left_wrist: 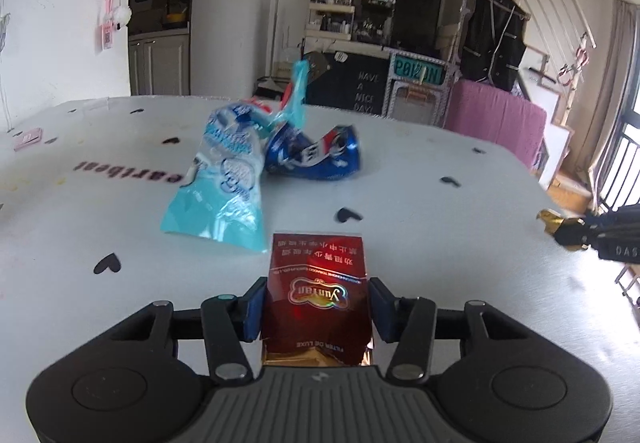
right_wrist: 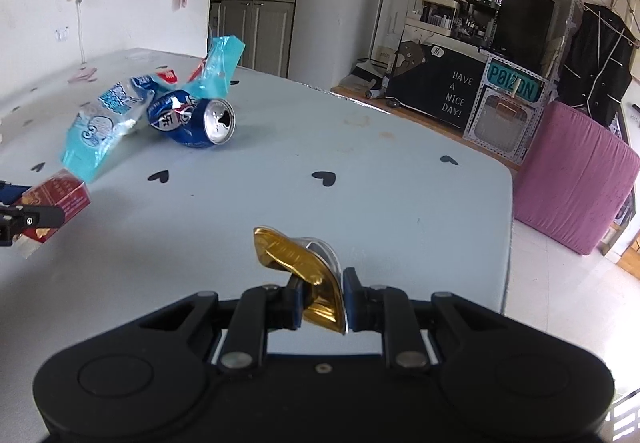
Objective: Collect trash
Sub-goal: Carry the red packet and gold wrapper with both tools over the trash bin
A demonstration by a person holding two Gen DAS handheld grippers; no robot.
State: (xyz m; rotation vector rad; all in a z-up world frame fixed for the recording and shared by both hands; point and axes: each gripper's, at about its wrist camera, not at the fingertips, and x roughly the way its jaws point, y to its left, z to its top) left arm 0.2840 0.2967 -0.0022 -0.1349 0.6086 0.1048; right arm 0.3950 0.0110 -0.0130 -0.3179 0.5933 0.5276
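Left gripper (left_wrist: 318, 309): jaws closed on a red cigarette pack (left_wrist: 319, 283), one blue pad against each long side. Pack is held flat, printed face up, torn gold foil at the end nearest the camera. It sits above the table (left_wrist: 440, 243), not resting on it as far as the left wrist view shows.

Right gripper (right_wrist: 322, 301): jaws narrow, pinching a crumpled gold foil piece (right_wrist: 298, 259) with a silvery edge. The foil sticks up and forward past the pads.

Further out on the table, beyond both grippers: a light blue plastic wrapper (left_wrist: 224, 179), rumpled, one end twisted upward. Just beside it, touching, lies a crushed blue can (right_wrist: 196, 119) on its side, open top facing the right wrist camera. Both are well apart from the held items.

Table cover is pale with small black heart marks (right_wrist: 324, 178).

Off the table's far right corner: a pink covered block (right_wrist: 576, 179) on the floor.
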